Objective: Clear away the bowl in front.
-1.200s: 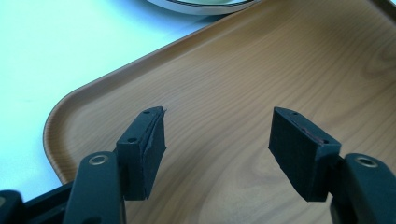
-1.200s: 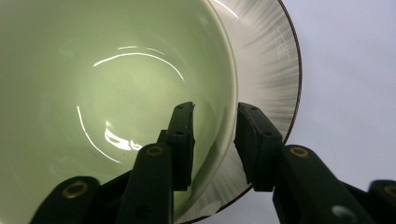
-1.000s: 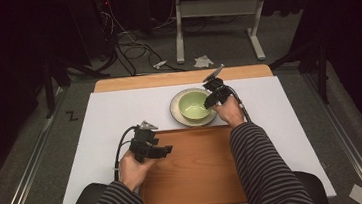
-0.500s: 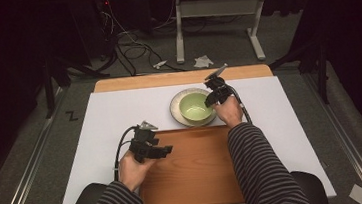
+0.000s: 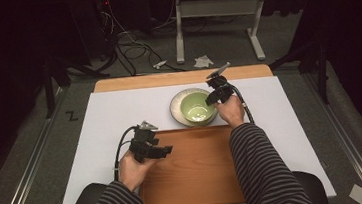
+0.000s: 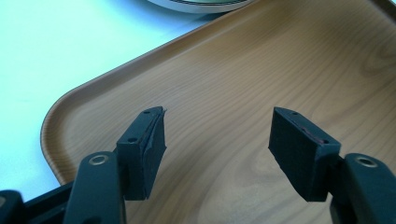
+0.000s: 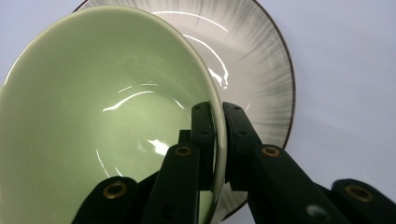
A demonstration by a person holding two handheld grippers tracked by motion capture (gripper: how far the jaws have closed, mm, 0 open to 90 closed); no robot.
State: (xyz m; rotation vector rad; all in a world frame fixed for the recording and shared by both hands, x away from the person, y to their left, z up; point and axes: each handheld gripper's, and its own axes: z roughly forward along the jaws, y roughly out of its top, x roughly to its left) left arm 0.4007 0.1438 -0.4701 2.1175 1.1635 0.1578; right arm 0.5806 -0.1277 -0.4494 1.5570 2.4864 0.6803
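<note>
Green bowl [image 7: 107, 116] tilts on the striped plate [image 7: 261, 70], its rim clamped by the right tool [image 7: 218, 140]; left tool [image 6: 217, 149] gapes wide over the wooden tray [image 6: 243, 70].

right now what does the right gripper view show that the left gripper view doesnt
Right gripper view: the green bowl, its rim pinched between the right gripper fingers, one inside the bowl and one outside.

Left gripper view: the wooden tray beneath the left gripper, whose fingers stand apart with nothing between them.

Both: the streaked plate with its dark rim, just an edge of it in the left gripper view, and the pale table cover.
</note>
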